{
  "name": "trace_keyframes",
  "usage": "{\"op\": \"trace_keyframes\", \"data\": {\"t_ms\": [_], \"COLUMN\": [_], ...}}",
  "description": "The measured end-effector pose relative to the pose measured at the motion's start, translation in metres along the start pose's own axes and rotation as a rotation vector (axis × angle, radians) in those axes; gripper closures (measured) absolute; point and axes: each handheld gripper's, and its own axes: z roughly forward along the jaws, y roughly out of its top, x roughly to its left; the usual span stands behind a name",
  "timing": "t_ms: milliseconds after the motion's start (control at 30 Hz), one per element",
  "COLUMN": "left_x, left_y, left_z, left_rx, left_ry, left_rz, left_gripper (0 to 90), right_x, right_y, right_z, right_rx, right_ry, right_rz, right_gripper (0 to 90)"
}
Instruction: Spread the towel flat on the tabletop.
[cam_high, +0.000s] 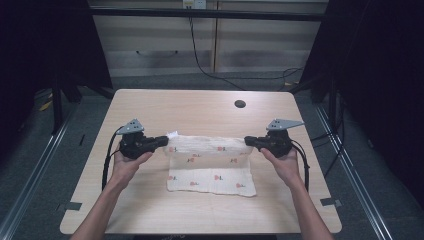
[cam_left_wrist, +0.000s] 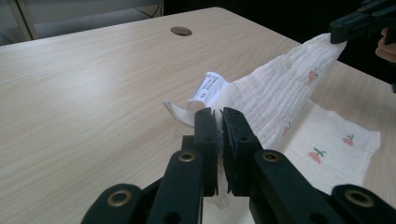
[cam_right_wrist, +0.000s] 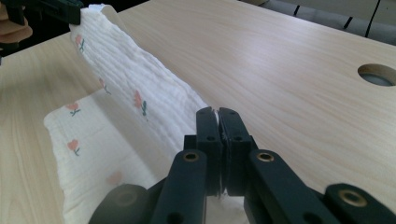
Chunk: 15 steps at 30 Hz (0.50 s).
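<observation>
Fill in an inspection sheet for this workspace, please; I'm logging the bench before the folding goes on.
Surface: light wooden table with a round cable hole near the far edge.
Job's things: white cloth with small red prints, far edge lifted and stretched between both grippers, near part flat on the table; white label at its left corner.
Clutter: nothing seen.
Grippers: left hand-held gripper and right hand-held gripper each shut on a far corner of the cloth.
Cables: black cables trail from each gripper.
Surroundings: pale cabinets behind, grey floor, loose black cords.
</observation>
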Motion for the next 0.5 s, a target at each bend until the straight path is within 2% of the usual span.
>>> {"op": "trace_keyframes", "data": {"t_ms": [233, 333, 400, 500], "left_x": [-0.01, -0.013, -0.014, -0.016], "left_y": [-0.005, -0.009, -0.012, -0.018], "left_z": [-0.003, -0.004, -0.004, -0.004], "left_rx": [0.027, 0.035, 0.058, 0.07], "left_ry": [-0.01, 0.002, 0.0, -0.007], "left_rz": [0.032, 0.047, 0.064, 0.067], "left_gripper": [85.2, 85.2, 85.2, 85.2], "right_x": [0.009, 0.013, 0.016, 0.019], "right_y": [-0.011, -0.016, -0.021, -0.028], "right_z": [-0.005, -0.007, -0.008, -0.008], "right_rx": [0.029, 0.035, 0.043, 0.054], "right_ry": [0.016, 0.024, 0.036, 0.043], "right_rz": [-0.016, -0.017, -0.017, -0.018], "right_gripper": [87.6, 87.5, 87.6, 87.5]}}
